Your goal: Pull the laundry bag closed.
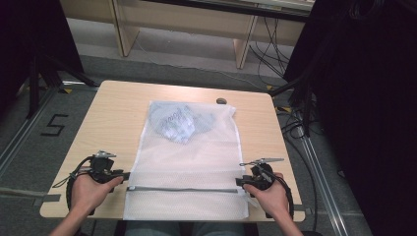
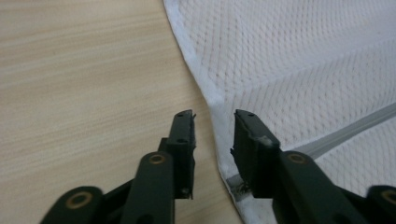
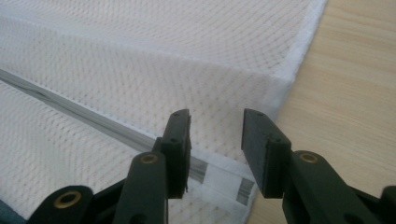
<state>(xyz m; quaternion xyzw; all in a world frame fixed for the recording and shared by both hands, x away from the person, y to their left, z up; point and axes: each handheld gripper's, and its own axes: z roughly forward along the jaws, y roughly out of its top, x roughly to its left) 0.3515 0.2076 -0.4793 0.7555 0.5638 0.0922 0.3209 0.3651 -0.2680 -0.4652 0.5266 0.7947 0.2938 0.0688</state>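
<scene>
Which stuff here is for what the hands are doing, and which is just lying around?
For the job:
- mesh laundry bag
- its grey zipper
- folded clothes inside
- left gripper, open
- right gripper, open

Just lying about:
- small dark object at the table's far edge

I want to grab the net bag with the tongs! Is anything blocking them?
Nothing visible is. The left tongs sit open right at the white mesh bag edge, the right tongs open over its other side near the grey zipper.
</scene>
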